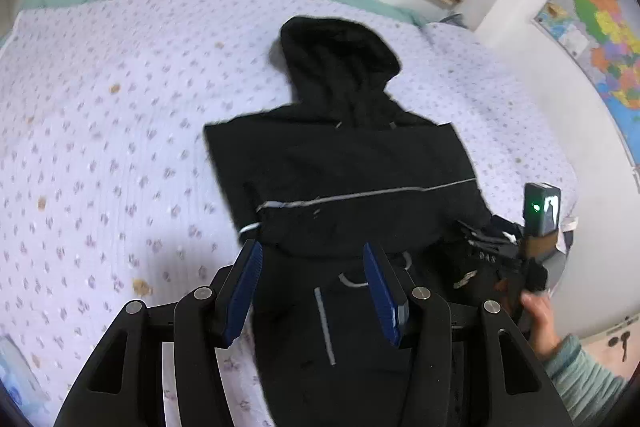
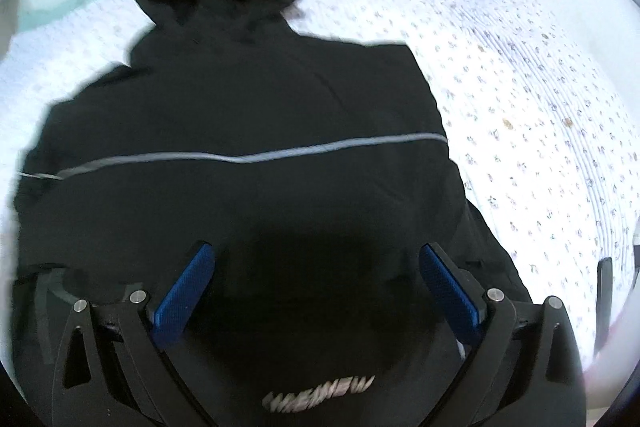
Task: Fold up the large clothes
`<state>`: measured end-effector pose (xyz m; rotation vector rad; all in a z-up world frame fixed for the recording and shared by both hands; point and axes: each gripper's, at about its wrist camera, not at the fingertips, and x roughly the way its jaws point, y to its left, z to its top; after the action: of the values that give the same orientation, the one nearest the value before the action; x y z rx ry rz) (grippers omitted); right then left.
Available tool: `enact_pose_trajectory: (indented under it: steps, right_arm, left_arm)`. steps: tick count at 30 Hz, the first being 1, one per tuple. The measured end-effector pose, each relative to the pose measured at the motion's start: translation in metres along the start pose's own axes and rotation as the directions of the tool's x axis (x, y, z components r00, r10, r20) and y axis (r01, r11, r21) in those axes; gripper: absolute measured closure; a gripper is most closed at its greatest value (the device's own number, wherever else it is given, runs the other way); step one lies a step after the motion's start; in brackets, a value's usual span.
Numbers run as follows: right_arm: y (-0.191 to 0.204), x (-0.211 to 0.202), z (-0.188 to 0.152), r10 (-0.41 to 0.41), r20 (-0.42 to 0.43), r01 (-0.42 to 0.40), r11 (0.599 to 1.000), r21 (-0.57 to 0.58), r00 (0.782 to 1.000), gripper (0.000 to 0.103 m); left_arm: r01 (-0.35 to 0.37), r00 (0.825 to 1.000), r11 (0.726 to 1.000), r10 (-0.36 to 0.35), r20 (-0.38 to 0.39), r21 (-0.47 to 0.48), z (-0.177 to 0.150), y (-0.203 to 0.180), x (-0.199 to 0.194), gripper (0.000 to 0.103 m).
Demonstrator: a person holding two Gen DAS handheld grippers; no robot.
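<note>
**Hooded jacket laid out on the bed, both grippers released**

Hooded jacket (image 1: 344, 171), black with a thin grey stripe (image 1: 372, 193) across it, lies flat on the flowered bedspread (image 1: 100, 147). We judge it soft, limp and fairly bulky: it will sag and slide unless we pinch a seam or hem edge through both layers. Its long axis runs away from us, hood (image 1: 336, 55) pointing toward the far side, hem nearest. Our left gripper (image 1: 314, 291) hovers spread over the lower part, grasping nothing; our right gripper (image 2: 316, 291) is likewise spread wide above the dark cloth.
</note>
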<state>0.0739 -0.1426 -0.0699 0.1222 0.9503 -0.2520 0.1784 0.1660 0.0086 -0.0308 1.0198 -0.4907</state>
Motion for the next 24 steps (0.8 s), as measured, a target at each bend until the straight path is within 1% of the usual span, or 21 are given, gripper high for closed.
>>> enact_pose_trajectory:
  steps: [3,5,7,10,12,14,16,18,19,21,24]
  right_arm:
    - [-0.001,-0.041,0.001,0.037,0.050,-0.039,0.998,0.040,0.998,0.001]
    - [-0.009,-0.070,0.000,0.110,0.085,-0.118,0.989,0.088,0.990,0.001]
    - [-0.014,-0.088,0.005,0.153,0.114,-0.164,0.982,0.093,0.982,0.001]
    - [-0.022,-0.102,0.029,0.162,0.149,-0.174,0.982,0.071,0.975,0.001]
    - [-0.036,-0.102,0.055,0.179,0.167,-0.194,0.977,0.083,0.970,0.003]
    - [-0.051,-0.100,0.079,0.220,0.185,-0.240,0.966,0.092,0.958,0.004]
    - [-0.063,-0.091,0.102,0.240,0.165,-0.257,0.962,0.093,0.957,0.005]
    - [-0.077,-0.081,0.131,0.285,0.137,-0.295,0.953,0.062,0.949,0.006]
    - [-0.079,-0.079,0.140,0.286,0.137,-0.295,0.954,0.049,0.948,0.006]
    - [-0.088,-0.074,0.168,0.281,0.149,-0.286,0.958,0.012,0.948,0.006]
    - [-0.094,-0.059,0.200,0.284,0.152,-0.288,0.958,0.008,0.947,0.006]
  left_arm:
    - [-0.028,1.000,1.000,0.028,0.005,0.011,0.011,-0.016,-0.003,0.049]
    - [-0.028,1.000,1.000,0.028,0.004,-0.002,0.019,-0.028,-0.006,0.049]
    - [-0.027,1.000,1.000,0.027,0.013,-0.012,0.032,-0.040,-0.014,0.049]
    - [-0.046,0.998,0.999,0.047,0.042,-0.014,0.058,-0.055,-0.019,0.049]
    - [-0.065,0.997,0.997,0.066,0.046,-0.028,0.079,-0.065,-0.016,0.049]
    - [-0.069,0.996,0.996,0.072,0.055,-0.051,0.100,-0.073,-0.011,0.049]
    - [-0.079,0.994,0.993,0.085,0.063,-0.083,0.118,-0.078,-0.003,0.049]
    - [-0.075,0.993,0.990,0.085,0.081,-0.122,0.136,-0.080,0.005,0.049]
    - [-0.069,0.992,0.987,0.083,0.094,-0.143,0.146,-0.079,0.010,0.049]
    - [-0.073,0.991,0.983,0.091,0.103,-0.167,0.161,-0.077,0.021,0.049]
    - [-0.093,0.991,0.977,0.110,0.082,-0.192,0.183,-0.070,0.043,0.049]
